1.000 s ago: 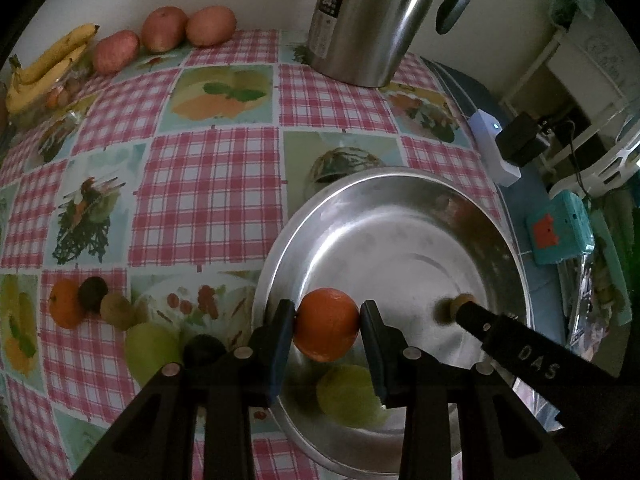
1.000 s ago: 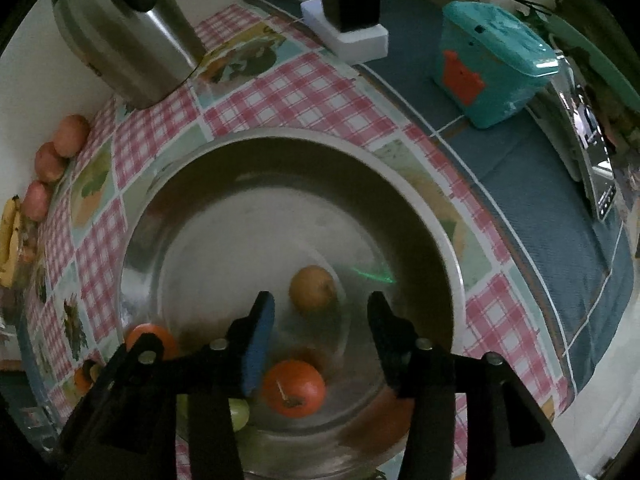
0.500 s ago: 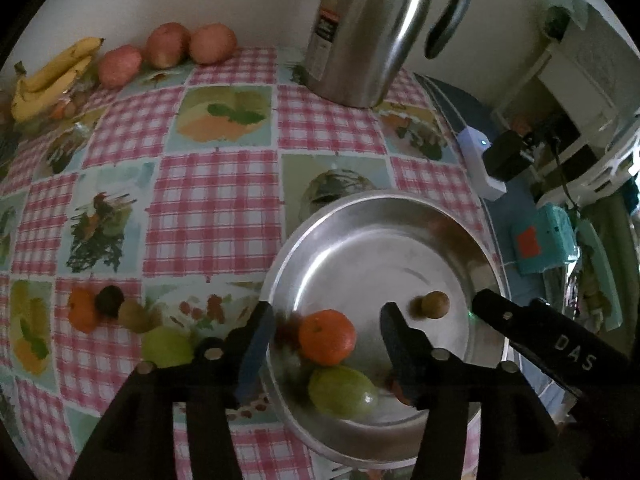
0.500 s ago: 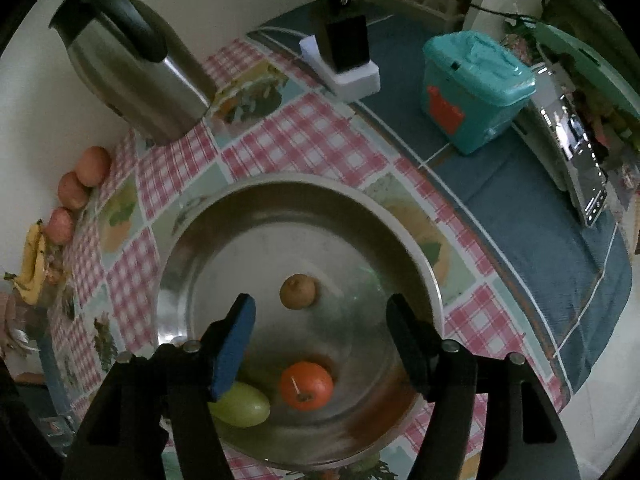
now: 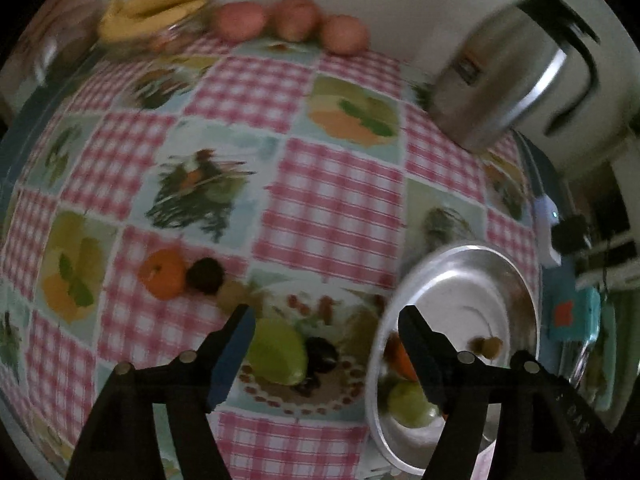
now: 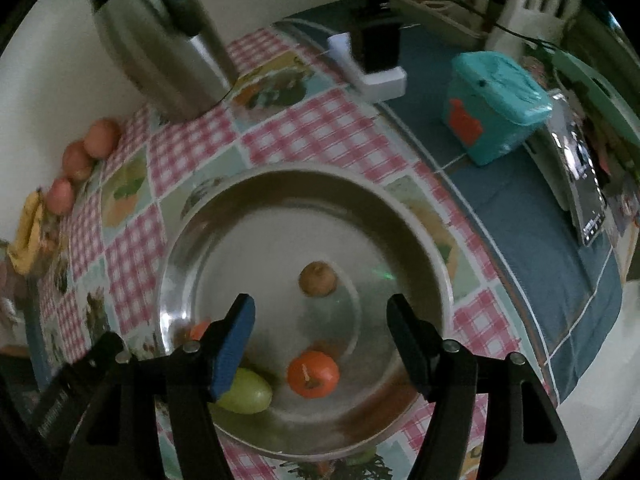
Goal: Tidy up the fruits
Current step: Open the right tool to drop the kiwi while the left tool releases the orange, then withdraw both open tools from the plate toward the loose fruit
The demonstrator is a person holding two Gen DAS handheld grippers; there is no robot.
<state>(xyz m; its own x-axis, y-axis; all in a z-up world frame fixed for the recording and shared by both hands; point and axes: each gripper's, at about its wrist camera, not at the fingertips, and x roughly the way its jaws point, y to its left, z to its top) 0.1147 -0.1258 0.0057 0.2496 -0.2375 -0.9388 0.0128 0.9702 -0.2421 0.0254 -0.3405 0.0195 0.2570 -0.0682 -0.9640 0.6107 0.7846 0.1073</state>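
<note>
Fruits (image 5: 276, 354) on the tablecloth lie between the empty, still-opening left claw (image 5: 326, 322); right claw (image 6: 320, 316) gapes wide.

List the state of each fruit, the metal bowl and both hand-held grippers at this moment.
Left hand-held gripper: jaws opening, empty, above loose fruit.
Right hand-held gripper: open, empty, over the bowl.
Metal bowl: upright, holds three fruits.
Orange: in the bowl.
Green fruit: in the bowl.
Brown fruit: in the bowl.
Green pear: on the tablecloth.
Second orange: on the tablecloth.
</note>
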